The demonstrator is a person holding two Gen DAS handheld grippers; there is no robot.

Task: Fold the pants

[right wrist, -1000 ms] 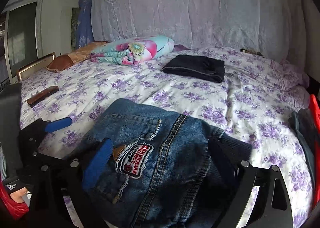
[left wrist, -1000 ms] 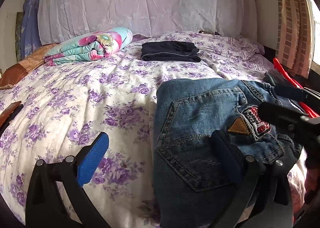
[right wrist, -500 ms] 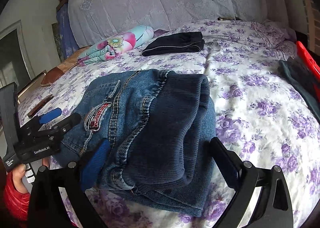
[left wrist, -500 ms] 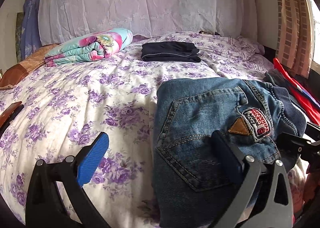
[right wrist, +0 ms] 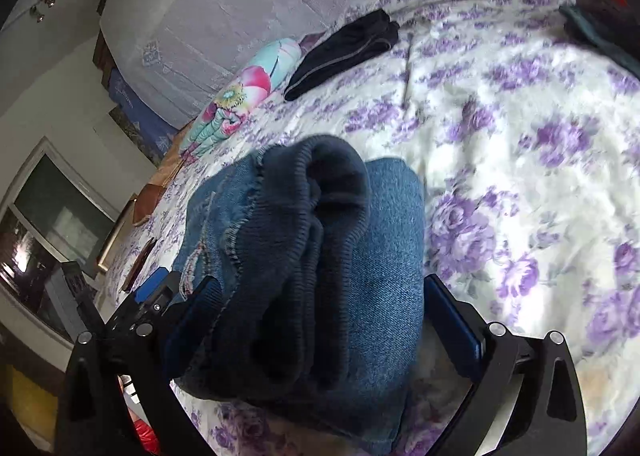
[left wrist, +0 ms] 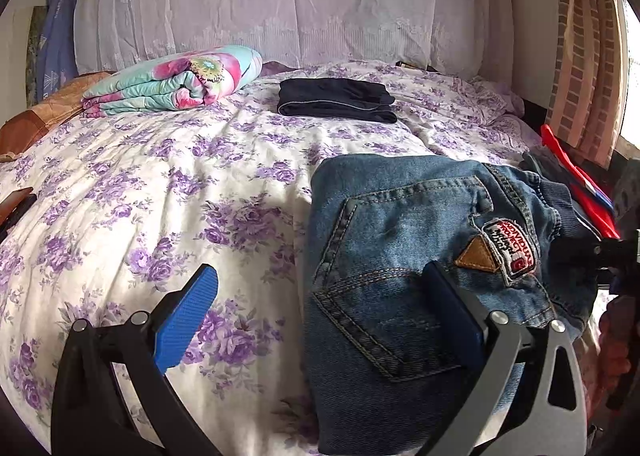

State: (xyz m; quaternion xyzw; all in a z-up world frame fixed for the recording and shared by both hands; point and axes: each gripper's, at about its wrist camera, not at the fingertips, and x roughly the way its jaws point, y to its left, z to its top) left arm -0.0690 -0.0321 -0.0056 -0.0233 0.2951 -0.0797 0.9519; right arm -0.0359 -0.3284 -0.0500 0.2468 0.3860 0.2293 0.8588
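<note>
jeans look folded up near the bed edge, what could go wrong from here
1. The folded jeans lie close to the near edge of the bed; a nudge could slide them off.
2. The right gripper straddles the bundle with its jaws wide open around the thick ribbed waistband; closing or pulling away carelessly could drag layers and undo the fold.
3. The open left gripper has one finger over the denim, so it may snag the pocket.
</note>
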